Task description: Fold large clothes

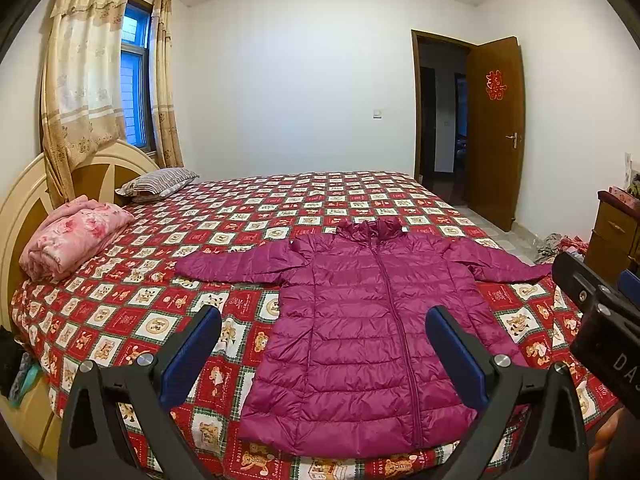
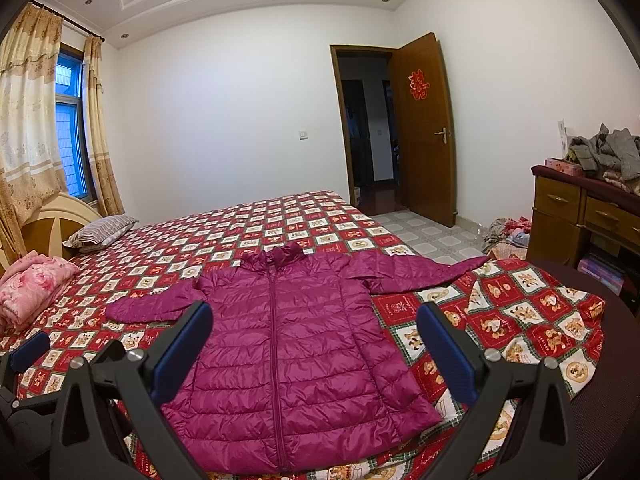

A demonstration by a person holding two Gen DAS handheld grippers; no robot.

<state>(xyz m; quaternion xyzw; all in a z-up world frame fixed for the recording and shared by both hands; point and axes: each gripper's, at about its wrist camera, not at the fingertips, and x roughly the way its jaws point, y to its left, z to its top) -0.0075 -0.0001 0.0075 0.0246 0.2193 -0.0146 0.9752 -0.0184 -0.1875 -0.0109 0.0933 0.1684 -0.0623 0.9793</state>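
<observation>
Over the bed [image 1: 248, 216] both grippers, left gripper [image 1: 324, 344] and right gripper [image 2: 314, 340], hover with fingers spread wide, empty; that slippery jacket [image 1: 360, 340] could slide from a shallow pinch.

Even soft indoor light, bluish window [image 1: 134, 68] glow, sharp focus, fisheye-bent dark corners

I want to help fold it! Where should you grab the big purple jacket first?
Probably a sleeve cuff. The purple jacket lies flat, zipped, sleeves spread out sideways. The left sleeve's cuff is a thin loose edge on the bedspread, so the open left gripper could come from the outer side, one finger sliding under, and pinch it.
</observation>
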